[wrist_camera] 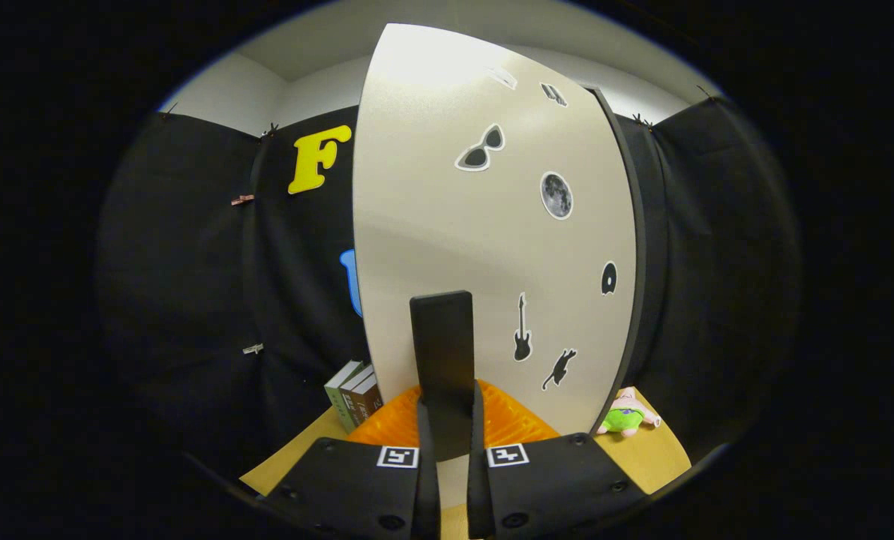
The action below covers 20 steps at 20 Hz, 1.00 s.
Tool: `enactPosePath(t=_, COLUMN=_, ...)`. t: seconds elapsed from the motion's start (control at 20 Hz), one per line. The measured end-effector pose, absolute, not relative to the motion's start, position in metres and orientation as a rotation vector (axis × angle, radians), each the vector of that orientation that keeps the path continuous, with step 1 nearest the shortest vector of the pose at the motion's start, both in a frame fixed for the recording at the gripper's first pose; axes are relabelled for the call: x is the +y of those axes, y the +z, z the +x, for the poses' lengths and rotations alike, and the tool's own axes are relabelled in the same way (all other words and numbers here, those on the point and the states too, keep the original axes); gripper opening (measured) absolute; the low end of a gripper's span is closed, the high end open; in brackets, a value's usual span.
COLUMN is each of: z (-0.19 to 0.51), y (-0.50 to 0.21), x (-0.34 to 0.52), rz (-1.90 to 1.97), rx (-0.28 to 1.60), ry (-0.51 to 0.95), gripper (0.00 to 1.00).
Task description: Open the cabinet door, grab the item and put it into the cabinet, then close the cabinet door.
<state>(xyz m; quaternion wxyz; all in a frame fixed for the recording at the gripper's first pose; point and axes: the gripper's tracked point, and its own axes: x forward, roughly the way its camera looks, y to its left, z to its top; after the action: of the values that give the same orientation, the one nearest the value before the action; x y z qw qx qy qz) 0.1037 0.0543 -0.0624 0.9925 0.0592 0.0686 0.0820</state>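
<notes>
Gripping door handle (pixel 442 360) w/ fingers (pixel 426 450)

A short row of books (pixel 355 395) stands upright at the back edge of a yellow-wood tabletop (pixel 653 457), spines facing out against the booth's black cloth wall (pixel 192 285). An orange ribbed tray (pixel 514 424) sits beside them on the table. Well apart, on the far side, a small pink-and-green plush toy (pixel 627 416) lies on the wood.
</notes>
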Motion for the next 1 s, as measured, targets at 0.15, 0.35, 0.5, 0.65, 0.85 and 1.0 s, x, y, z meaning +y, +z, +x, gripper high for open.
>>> enactPosePath(t=0.15, z=0.09, y=-0.063, x=0.038, rz=0.138, rx=0.134, ry=0.152, gripper=0.18)
enactPosePath(t=0.35, z=0.074, y=-0.063, x=0.016, rz=0.148, rx=0.132, ry=0.123, gripper=0.18)
enactPosePath(t=0.5, z=0.066, y=-0.062, x=0.0, rz=0.141, rx=0.128, ry=0.1, gripper=0.17)
enactPosePath(t=0.65, z=0.062, y=-0.062, x=-0.016, rz=0.136, rx=0.124, ry=0.053, gripper=0.17)
enactPosePath(t=0.85, z=0.057, y=-0.062, x=-0.037, rz=0.141, rx=0.123, ry=-0.009, gripper=0.16)
enactPosePath(t=1.0, z=0.051, y=-0.059, x=-0.05, rz=0.164, rx=0.108, ry=-0.058, gripper=0.16)
